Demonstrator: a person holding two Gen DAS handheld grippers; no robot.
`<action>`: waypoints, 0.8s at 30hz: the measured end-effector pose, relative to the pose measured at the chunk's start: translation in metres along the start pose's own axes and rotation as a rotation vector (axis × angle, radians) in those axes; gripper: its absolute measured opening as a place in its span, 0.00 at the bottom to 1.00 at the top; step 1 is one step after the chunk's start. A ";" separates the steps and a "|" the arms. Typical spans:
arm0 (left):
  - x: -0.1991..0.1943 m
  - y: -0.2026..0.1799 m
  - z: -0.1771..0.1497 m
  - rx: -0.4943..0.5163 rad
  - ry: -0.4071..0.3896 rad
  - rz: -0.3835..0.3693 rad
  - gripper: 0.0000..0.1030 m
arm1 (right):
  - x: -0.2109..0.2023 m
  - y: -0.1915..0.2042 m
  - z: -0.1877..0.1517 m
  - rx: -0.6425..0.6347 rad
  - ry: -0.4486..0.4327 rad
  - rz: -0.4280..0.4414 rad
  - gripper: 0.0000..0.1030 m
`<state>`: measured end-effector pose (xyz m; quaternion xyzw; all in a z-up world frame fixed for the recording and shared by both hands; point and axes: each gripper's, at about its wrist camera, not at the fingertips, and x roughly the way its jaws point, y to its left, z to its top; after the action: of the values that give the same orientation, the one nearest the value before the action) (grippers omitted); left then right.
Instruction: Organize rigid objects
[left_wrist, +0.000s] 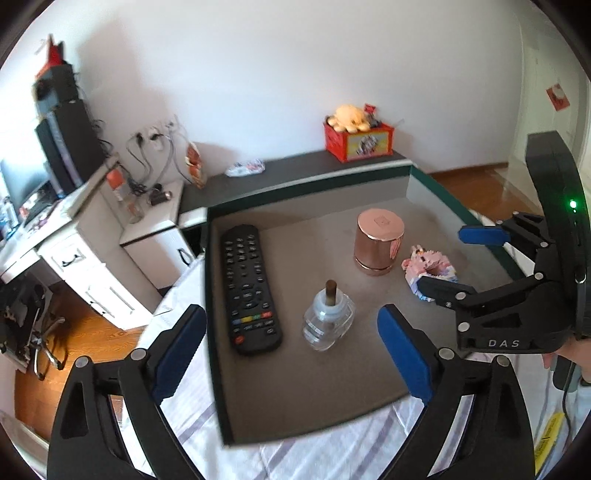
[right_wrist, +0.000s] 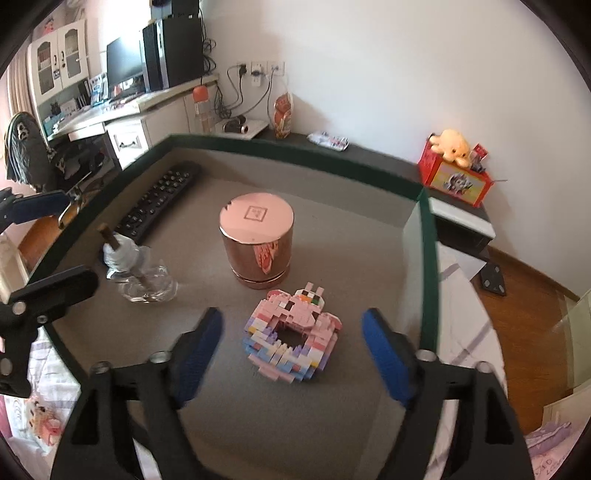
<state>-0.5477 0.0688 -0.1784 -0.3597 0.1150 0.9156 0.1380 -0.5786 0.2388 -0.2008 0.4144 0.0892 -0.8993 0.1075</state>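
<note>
A shallow tray with a grey floor and dark green rim lies on a striped sheet. In it lie a black remote at the left, a clear glass bottle with a wick, a rose-gold cylinder tin and a pink block model. My left gripper is open, hovering at the tray's near side with the remote and bottle ahead between its fingers, touching neither. My right gripper is open, its blue pads standing apart on either side of the block model. The right gripper also shows from the side in the left wrist view.
A red box with a plush toy stands on the dark ledge behind the tray. A white desk with a monitor, computer tower and cables sits at the left. The striped sheet surrounds the tray, with wooden floor beyond.
</note>
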 end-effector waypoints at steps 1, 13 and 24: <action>-0.008 0.003 -0.002 -0.008 -0.015 0.009 0.93 | -0.007 0.001 -0.001 0.001 -0.014 0.000 0.79; -0.155 0.003 -0.055 -0.121 -0.268 0.122 1.00 | -0.167 0.022 -0.047 0.075 -0.343 -0.081 1.00; -0.266 -0.014 -0.133 -0.226 -0.447 0.276 1.00 | -0.288 0.063 -0.131 0.141 -0.566 -0.222 1.00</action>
<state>-0.2724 -0.0041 -0.0920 -0.1429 0.0269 0.9894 -0.0071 -0.2846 0.2457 -0.0693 0.1416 0.0378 -0.9892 0.0003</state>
